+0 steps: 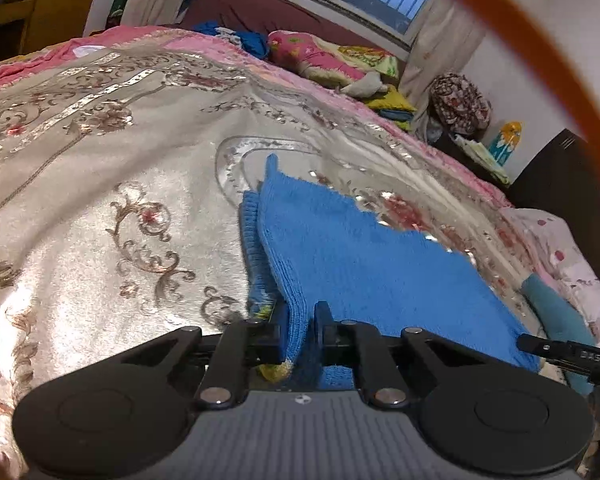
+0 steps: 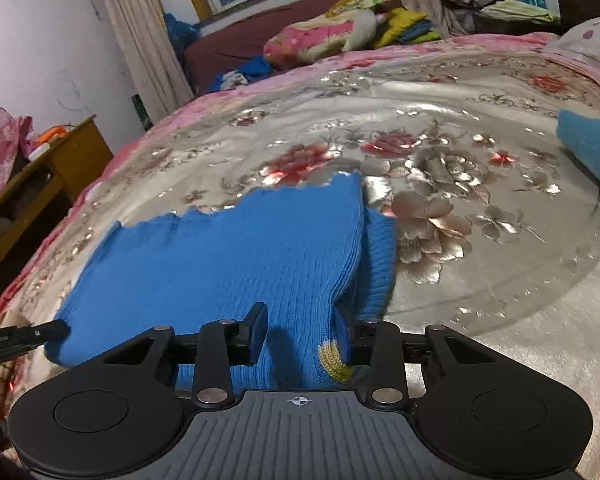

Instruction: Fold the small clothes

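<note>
Item: blue knitted small garment on floral bedspread. Your left tool pinched its near edge; your right tool straddled it unclamped. Risk: uneven pull skewing the fold.

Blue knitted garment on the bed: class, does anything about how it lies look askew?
Yes. The blue knitted garment is folded unevenly: a ribbed cuff sticks out past the top layer's right side, and the far edge steps raggedly.

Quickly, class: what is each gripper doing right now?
Left gripper: shut on the blue knit garment.
Right gripper: jaws apart around the garment's near edge; grip cannot be told.
</note>
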`<state>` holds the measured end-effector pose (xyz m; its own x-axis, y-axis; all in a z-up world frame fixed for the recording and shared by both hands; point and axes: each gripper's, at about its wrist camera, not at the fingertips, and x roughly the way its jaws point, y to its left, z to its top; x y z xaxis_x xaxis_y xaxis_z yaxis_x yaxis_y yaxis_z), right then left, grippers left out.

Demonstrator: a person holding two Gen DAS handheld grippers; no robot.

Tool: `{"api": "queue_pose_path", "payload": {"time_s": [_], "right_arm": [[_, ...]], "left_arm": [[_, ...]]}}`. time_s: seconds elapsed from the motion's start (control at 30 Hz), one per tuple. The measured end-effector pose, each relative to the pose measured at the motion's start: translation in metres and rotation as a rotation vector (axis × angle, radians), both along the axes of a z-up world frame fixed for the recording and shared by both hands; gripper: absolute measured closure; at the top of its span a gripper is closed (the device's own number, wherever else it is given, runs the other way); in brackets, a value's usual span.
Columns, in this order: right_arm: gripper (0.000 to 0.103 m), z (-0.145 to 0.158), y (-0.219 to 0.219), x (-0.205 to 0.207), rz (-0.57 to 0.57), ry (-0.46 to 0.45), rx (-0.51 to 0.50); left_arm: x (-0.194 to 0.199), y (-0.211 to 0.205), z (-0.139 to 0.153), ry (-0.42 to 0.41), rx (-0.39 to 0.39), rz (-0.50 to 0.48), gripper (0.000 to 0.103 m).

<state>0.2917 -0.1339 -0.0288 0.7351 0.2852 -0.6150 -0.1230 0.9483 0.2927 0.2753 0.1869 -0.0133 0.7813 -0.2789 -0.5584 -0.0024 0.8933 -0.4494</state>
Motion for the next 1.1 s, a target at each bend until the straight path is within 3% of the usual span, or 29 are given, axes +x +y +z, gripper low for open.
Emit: {"api": "queue_pose_path", "payload": {"time_s": [0.2, 0.27, 0.4, 0.5, 0.57, 0.67, 0.77, 1.03, 1.1], "right_arm": [[0.069, -0.012, -0.006, 0.015, 0.004, 0.068, 0.029], [0.093, -0.008, -0.010, 0.014, 0.002, 0.065, 0.065], [0.096, 0.007, -0.022, -0.005, 0.026, 0.029, 0.143], [0.096, 0.016, -0.031, -0.025, 0.037, -0.008, 0.194], [0.096, 0.012, -0.039, -0.031, 0.025, -0.010, 0.219], [0.095, -0.013, -0.042, -0.020, -0.023, 0.075, 0.177], [0.091, -0.024, -0.040, -0.013, -0.032, 0.122, 0.164], [0.072, 0.028, -0.023, -0.029, -0.100, -0.038, -0.028], [0.070, 0.040, -0.007, -0.026, -0.061, -0.064, -0.033]], "left_arm": [[0.014, -0.005, -0.007, 0.065, -0.017, -0.014, 0.084], [0.011, -0.004, -0.003, 0.035, -0.047, -0.017, 0.091], [-0.007, 0.001, 0.013, -0.027, -0.108, -0.056, 0.091], [-0.020, 0.007, 0.014, -0.027, -0.146, -0.058, 0.091], [-0.026, 0.011, 0.004, 0.004, -0.156, -0.040, 0.091], [-0.023, 0.012, -0.018, 0.080, -0.133, 0.002, 0.091], [-0.027, 0.012, -0.026, 0.092, -0.154, 0.022, 0.091], [-0.042, 0.013, -0.025, 0.069, -0.166, 0.068, 0.087], [-0.042, 0.015, -0.024, 0.069, -0.180, 0.080, 0.086]]}}
